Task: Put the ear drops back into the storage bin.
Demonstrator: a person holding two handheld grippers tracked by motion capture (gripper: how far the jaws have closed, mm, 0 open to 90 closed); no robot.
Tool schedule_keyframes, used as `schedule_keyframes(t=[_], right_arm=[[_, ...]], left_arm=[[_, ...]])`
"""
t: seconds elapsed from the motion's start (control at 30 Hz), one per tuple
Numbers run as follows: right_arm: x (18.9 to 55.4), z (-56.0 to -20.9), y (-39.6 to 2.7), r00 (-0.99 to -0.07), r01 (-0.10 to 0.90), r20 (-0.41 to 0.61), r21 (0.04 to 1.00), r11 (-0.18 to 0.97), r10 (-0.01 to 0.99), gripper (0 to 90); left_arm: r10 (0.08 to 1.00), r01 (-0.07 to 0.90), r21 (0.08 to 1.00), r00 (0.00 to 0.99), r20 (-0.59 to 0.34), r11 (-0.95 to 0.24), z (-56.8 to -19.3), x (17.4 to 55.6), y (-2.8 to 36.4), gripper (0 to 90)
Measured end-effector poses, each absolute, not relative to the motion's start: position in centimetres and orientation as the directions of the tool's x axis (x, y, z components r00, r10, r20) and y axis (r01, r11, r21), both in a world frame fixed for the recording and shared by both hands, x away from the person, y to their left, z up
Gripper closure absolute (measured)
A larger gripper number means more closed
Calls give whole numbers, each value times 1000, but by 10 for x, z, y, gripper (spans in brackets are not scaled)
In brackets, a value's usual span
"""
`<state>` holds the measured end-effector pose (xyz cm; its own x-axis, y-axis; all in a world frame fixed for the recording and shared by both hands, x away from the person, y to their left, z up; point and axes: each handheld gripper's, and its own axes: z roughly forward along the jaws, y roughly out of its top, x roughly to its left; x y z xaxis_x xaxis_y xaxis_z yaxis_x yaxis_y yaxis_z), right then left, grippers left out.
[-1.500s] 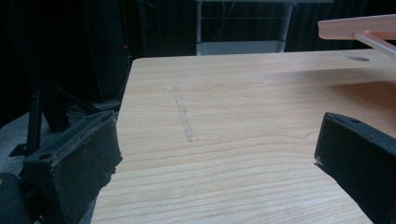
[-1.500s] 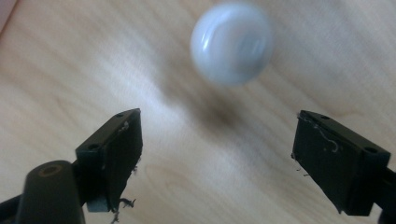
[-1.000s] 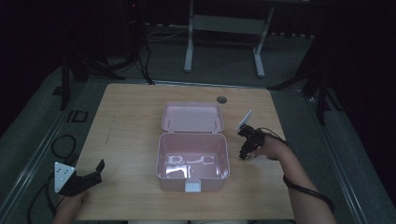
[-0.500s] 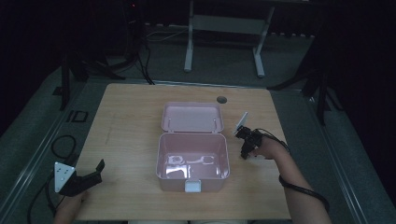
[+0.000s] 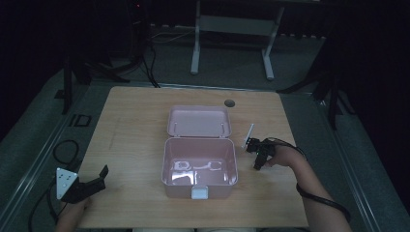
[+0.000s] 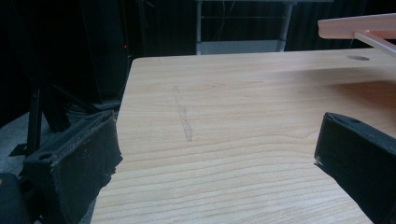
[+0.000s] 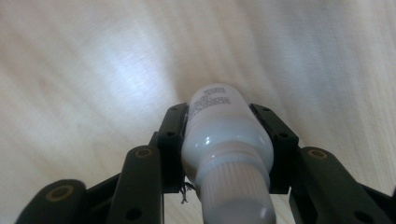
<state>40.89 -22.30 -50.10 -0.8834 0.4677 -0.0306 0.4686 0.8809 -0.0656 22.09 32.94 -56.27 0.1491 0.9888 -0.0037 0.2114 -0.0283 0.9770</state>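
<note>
a smooth white plastic bottle with a ribbed cap is clamped between the jaws of the right gripper, just closed, over the wooden table. an open pink rectangular box is seen just beside it. the left gripper is held wide open, well apart.

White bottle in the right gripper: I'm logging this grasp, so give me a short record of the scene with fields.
held item: white bottle with a ribbed cap, cap end toward the camera
right gripper: shut on the bottle, a pad on each side; jaws have just been closing
bottle position: over bare wood, to the right of the box
left gripper: open, nothing between its jaws, near the table's front left corner
pink box: lid open, hinged back
table: light wood
</note>
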Motion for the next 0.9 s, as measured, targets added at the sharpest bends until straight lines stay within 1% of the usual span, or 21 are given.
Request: schedule_keyframes(t=[0.3,0.37,0.4,0.5,0.63,0.73,0.9], right_arm=[[389,-498,-223,-948,320,-26,-72,945,319,592],[385,-498,-223,-954,299,-21,-66,952,298,592],[385,-499,-224,-953,303,-5,-57,951,303,592],[381,-500,-225,-957,288,-11,-70,955,288,592],[372,-500,-224,-978,208,-35,-97,973,206,592],[364,-498,-224,-987,161,-30,-89,983,159,592],[353,-499,-221,-993,95,-79,-165,982,83,592]], left_arm=[[989,212,977,147,-2,-29,-563,221,329,4],[989,211,977,148,-1,-31,-563,221,329,4],[989,212,977,147,0,-32,-563,221,329,4],[989,211,977,147,1,-32,-563,221,329,4],[989,212,977,147,0,-31,-563,221,329,4],[989,212,977,147,0,-32,-563,221,329,4],[989,212,977,145,1,-32,-563,221,329,4]])
